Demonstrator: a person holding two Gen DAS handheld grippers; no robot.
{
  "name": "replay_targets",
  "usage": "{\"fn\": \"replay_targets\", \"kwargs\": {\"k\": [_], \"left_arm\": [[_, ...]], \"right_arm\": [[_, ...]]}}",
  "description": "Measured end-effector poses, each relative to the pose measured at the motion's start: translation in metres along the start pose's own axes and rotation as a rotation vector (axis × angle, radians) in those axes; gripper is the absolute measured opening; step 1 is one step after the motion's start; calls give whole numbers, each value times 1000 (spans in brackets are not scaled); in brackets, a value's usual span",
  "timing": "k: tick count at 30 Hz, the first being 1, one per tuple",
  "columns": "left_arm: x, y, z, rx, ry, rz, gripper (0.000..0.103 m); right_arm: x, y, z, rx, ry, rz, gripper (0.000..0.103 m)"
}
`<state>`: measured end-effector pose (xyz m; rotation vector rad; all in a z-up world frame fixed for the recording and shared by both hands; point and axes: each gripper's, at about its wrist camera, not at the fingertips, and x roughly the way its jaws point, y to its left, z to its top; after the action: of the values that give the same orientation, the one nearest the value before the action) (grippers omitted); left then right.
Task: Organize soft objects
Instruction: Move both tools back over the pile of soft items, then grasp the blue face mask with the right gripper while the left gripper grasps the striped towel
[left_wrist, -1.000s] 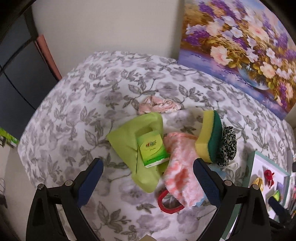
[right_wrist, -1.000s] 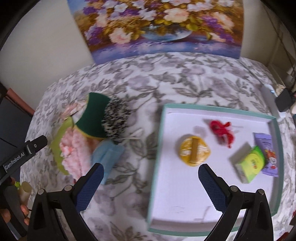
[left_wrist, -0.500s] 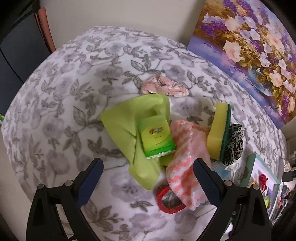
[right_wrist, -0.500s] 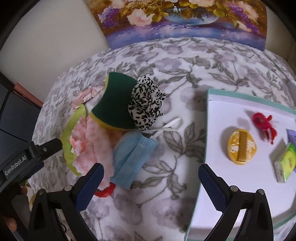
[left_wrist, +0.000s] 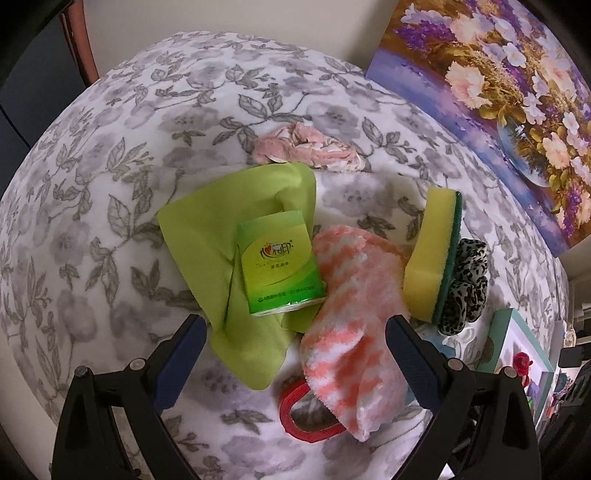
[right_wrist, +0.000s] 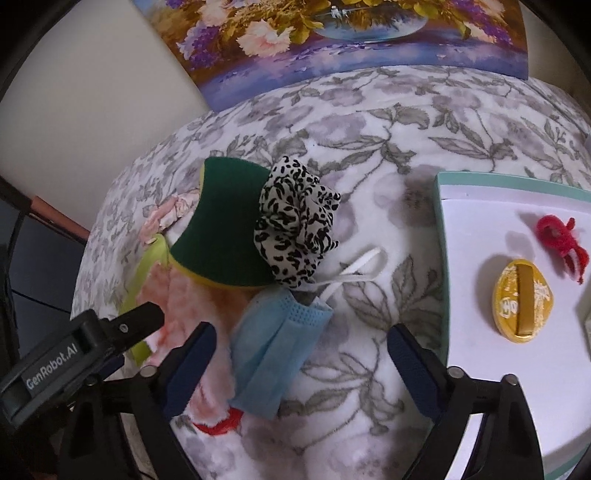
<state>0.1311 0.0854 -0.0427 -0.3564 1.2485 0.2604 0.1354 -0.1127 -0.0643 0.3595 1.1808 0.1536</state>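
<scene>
Here, the teal-rimmed tray (right_wrist: 441, 258) sits at three o'clock in the right wrist view, on the flower-print blanket (right_wrist: 369, 147). Inside it lie a red yarn bow (right_wrist: 559, 240) toward one o'clock of the tray's visible floor and a gold oval trinket (right_wrist: 522, 301) just below it; the rest of the tray runs out of frame.

The soft things are heaped on the blanket left of the tray. In the left wrist view a green tissue pack (left_wrist: 279, 262) rests on a lime cloth (left_wrist: 207, 236), with a pink-and-white fluffy towel (left_wrist: 351, 306) touching it at four o'clock and overlapping a red ring (left_wrist: 295, 417). A yellow-and-green sponge (left_wrist: 434, 254) stands on edge at three o'clock, a leopard-print scrunchie (left_wrist: 465, 288) against its green face, and a crumpled pink fabric (left_wrist: 306, 147) lies at twelve o'clock.

The left gripper (left_wrist: 295, 354) has its jaws released, straddling the cloth's lower corner and the towel without pressing either. The right gripper (right_wrist: 301, 358) hangs over a blue face mask (right_wrist: 277, 347); its jaws are closing, the mask between them but not pinched.

Compared with a second ago, both cameras have sunk closer to the heap, and the right view has slid from the tray over to the mask, so the tray's green and purple packs have left the frame.
</scene>
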Motion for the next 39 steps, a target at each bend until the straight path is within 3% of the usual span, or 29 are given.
{"fn": "replay_targets", "kwargs": {"k": [9, 14, 19, 24, 30, 39], "left_arm": [[15, -4, -3, -27, 47, -66, 95], [23, -7, -6, -32, 81, -101, 73], [24, -12, -8, -27, 85, -132, 44], [23, -16, -8, -11, 78, -147, 24], [19, -16, -8, -6, 62, -158, 18], [5, -12, -2, -19, 9, -176, 14]], "right_arm": [[19, 10, -4, -37, 25, -31, 79], [20, 12, -7, -49, 29, -30, 66], [19, 14, -8, -65, 38, -34, 49], [20, 14, -8, -65, 50, -15, 33], [16, 9, -7, -39, 61, 20, 18], [6, -1, -4, -3, 61, 36, 11]]}}
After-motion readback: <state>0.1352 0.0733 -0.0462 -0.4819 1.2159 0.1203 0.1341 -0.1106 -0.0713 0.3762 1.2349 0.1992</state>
